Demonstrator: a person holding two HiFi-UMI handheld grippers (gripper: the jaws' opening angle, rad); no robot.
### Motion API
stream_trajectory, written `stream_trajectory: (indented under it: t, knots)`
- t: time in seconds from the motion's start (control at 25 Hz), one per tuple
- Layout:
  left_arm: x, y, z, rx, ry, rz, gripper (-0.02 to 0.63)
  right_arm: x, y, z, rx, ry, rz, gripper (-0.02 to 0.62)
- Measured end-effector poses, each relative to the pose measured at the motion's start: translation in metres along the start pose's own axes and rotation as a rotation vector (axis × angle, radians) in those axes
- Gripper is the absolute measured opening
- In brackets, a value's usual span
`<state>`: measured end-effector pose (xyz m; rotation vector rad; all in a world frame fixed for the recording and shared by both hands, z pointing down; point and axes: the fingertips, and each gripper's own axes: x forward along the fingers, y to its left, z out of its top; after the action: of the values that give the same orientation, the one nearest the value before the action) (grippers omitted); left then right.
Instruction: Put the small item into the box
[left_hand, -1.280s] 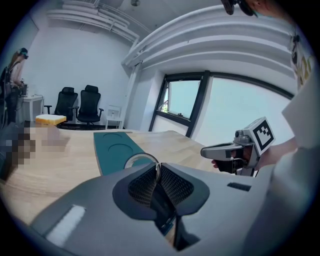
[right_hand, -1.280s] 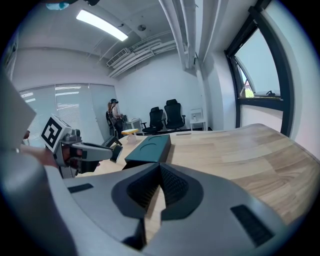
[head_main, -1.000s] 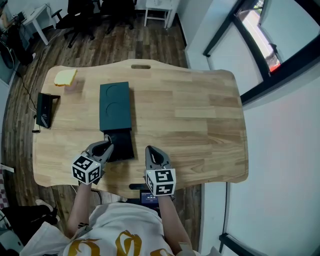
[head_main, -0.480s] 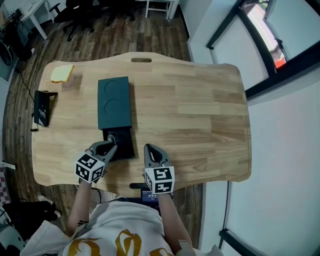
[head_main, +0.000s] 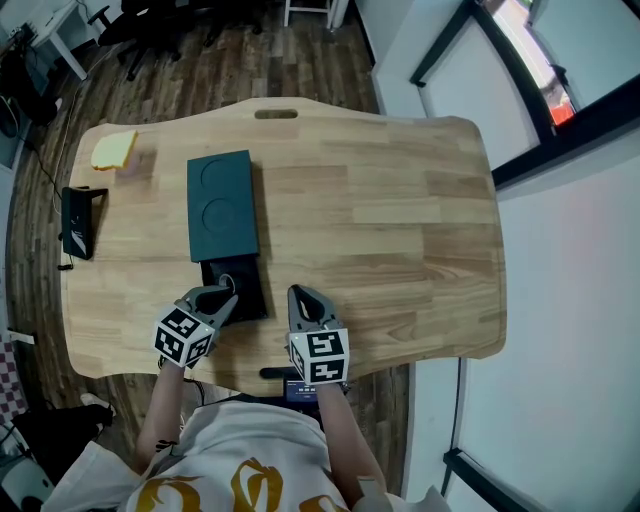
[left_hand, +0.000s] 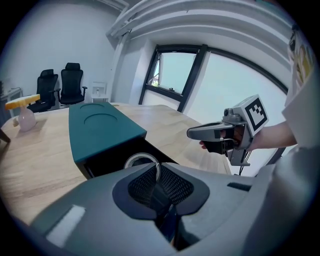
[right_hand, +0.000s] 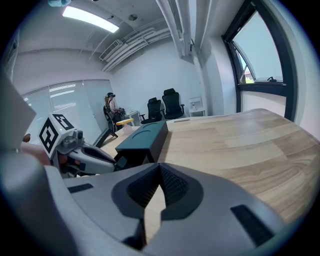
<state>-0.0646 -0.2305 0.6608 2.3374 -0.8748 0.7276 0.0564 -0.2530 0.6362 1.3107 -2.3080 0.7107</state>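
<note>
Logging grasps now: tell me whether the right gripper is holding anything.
No: the right gripper has its jaws meeting at the tips with nothing between them, only the table beyond.

Left tool (head_main: 225, 295) with ring (left_hand: 142, 154), slightly farther over box tray (head_main: 247, 290).

No words, numbers or brand names can be read anywhere. The left cube (head_main: 182, 337) and the right cube (head_main: 320, 357) carry only black-and-white square patterns, with no letters or digits. The yellow print on the shirt (head_main: 240, 470) is cut off at the picture's edge, and the white marks on the black stand (head_main: 76, 222) are too small to make out.
</note>
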Motion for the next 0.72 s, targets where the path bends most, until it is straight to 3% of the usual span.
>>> stream_trajectory:
  t: [0.72]
  knots:
    - [0.020,-0.001,-0.015,0.039,0.158,-0.023,0.034,0.003,-0.009,-0.003,0.011,0.018,-0.002,0.005]
